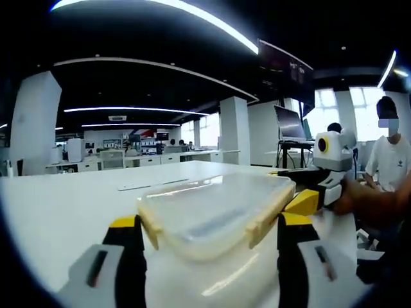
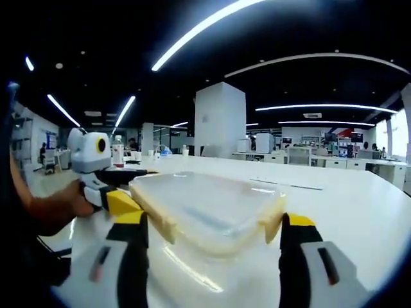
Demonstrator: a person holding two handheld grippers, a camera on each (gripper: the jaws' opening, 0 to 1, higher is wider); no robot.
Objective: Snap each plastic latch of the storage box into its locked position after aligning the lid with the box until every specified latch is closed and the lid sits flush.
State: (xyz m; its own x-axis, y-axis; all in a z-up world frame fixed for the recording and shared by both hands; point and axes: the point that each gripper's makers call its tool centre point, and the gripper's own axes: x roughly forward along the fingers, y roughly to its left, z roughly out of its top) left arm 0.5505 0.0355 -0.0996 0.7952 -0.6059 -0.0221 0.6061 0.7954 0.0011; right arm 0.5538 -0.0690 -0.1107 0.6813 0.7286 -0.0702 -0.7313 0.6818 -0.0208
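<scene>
A translucent storage box with its lid on rests on the white table. Pale yellow latches flare out at its near corners. My left gripper is open, and its yellow-tipped jaws stand to either side of the box's near end, close to the latches. The right gripper comes in from the right and meets the box's far side. In the right gripper view the same box lies between the open jaws of my right gripper. There the left gripper touches the box from the left.
A hand holds the left gripper. A seated person is at the right beyond the table, near a monitor on a stand. Desks and white pillars fill the room behind. The table stretches wide around the box.
</scene>
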